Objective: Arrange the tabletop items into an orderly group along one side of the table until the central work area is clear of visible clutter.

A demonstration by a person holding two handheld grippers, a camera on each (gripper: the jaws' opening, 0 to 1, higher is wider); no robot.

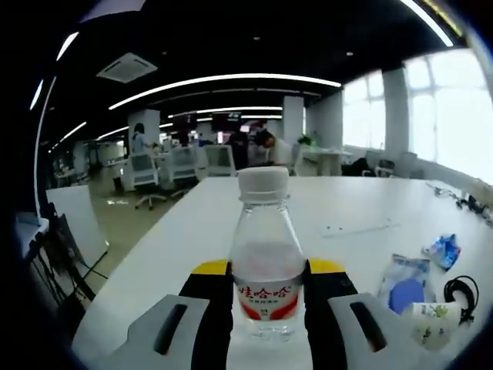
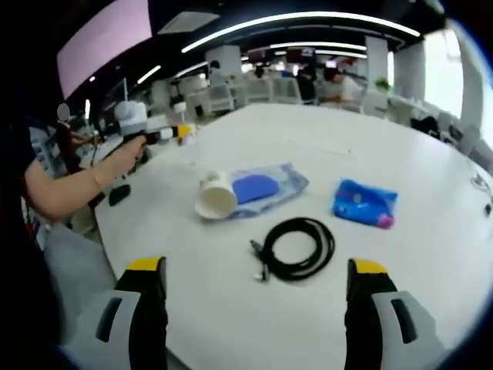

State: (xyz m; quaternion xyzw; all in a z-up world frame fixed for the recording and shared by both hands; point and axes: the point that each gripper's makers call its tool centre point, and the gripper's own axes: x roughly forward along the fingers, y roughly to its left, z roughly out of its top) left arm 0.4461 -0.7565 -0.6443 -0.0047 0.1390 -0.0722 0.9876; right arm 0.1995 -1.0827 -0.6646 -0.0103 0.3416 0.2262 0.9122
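Observation:
A clear water bottle (image 1: 266, 262) with a white cap and a red label stands upright between my left gripper's (image 1: 268, 312) jaws, which are shut on its lower half. In the right gripper view, a person's hand holds that left gripper (image 2: 163, 135) near the table's far left edge. My right gripper (image 2: 258, 308) is open and holds nothing, hovering just short of a coiled black cable (image 2: 296, 247). Beyond the cable lie a paper cup (image 2: 216, 196) on its side, a clear bag with a blue item (image 2: 266, 186) and a blue packet (image 2: 364, 203).
The white table (image 2: 370, 146) stretches far back, with bare surface behind the items. In the left gripper view the clear bag (image 1: 406, 284), blue packet (image 1: 444, 250), cable (image 1: 461, 291) and cup (image 1: 426, 324) lie to the right. Office chairs and people are beyond the table.

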